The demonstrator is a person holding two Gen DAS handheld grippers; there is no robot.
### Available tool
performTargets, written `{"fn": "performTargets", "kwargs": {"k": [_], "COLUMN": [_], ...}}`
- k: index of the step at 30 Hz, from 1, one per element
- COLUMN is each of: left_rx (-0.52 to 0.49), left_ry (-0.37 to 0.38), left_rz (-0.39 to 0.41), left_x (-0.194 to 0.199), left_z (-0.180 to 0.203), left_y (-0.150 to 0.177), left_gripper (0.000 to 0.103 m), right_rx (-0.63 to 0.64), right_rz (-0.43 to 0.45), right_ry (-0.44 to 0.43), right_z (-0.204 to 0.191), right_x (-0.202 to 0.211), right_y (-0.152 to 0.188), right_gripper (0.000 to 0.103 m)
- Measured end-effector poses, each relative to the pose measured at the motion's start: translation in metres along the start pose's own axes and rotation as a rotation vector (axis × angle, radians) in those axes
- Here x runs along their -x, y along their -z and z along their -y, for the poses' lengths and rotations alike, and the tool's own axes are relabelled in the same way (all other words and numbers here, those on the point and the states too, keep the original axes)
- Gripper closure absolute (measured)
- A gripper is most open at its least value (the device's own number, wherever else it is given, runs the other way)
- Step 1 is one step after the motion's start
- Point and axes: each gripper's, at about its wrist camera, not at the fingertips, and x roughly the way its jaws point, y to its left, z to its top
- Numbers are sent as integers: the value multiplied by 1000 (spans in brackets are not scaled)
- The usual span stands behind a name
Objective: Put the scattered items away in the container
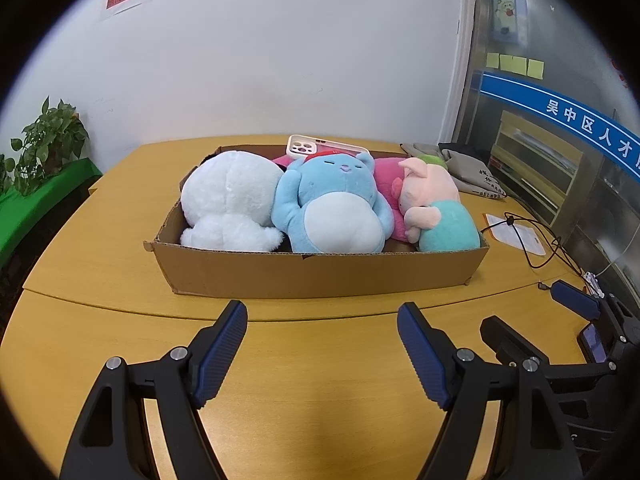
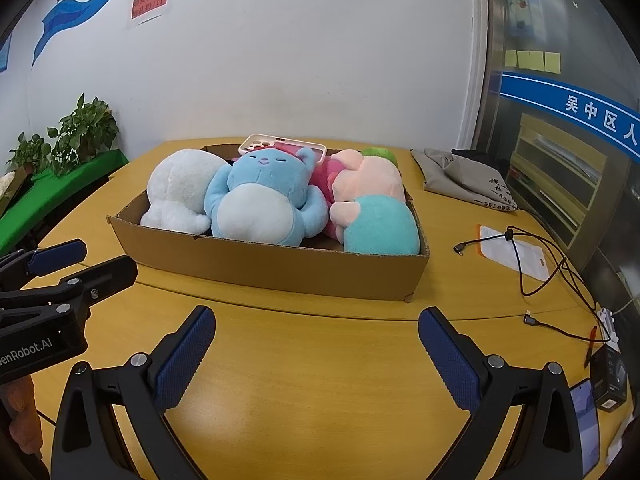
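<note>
Cardboard box [image 1: 320,276] of plush toys [image 1: 332,204] — just beyond both hand-held grippers [image 1: 322,354] [image 2: 316,356], spread wide, empty

I see a wooden table [image 2: 304,360] against a white wall [image 2: 320,60]; left of the table, potted plants [image 2: 84,128] stand on a green-covered bench [image 2: 60,196].

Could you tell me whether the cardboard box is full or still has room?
Full: the cardboard box is packed side to side with soft toys, and a phone case sits on top of them.
</note>
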Motion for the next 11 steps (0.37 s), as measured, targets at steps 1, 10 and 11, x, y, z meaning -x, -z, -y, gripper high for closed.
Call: {"fn": "performTargets", "kwargs": {"k": [1, 10, 11], "left_rx": [-1, -3, -3], "left_ry": [1, -19, -17], "left_rz": [-6, -51, -51], "left_x": [-1, -6, -7], "left_z": [1, 0, -1], "left_y": [1, 7, 7], "left_gripper": [26, 23, 23], "right_rx": [-3, -2, -3], "right_rz": [-2, -20, -21], "right_ry": [0, 0, 0], "right_z": [0, 0, 0], "right_x": [-1, -5, -5], "right_y": [1, 7, 8], "right_gripper": [0, 0, 0]}}
